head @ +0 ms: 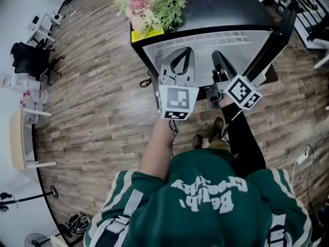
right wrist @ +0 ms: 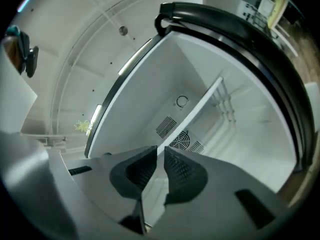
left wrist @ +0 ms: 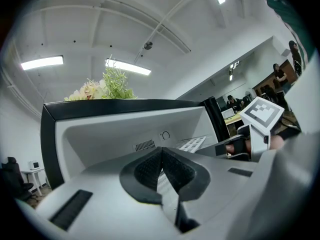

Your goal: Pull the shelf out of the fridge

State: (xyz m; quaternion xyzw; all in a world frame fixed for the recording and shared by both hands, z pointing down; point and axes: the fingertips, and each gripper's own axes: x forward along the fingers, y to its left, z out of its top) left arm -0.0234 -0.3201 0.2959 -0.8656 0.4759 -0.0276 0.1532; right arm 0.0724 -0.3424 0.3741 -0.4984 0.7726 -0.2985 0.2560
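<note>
At the open fridge [head: 216, 1] front, left claw [left wrist: 161, 153] and right claw [right wrist: 160, 153] — both pinched shut on the white shelf [right wrist: 200, 104] edge.

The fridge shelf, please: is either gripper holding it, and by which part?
Both the left gripper and the right gripper are shut on the shelf, at its front edge.

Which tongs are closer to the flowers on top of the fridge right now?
Left. The left tongs are at the fridge mouth, just below and right of the flowers; the right tongs are further right, beside the open door.
</note>
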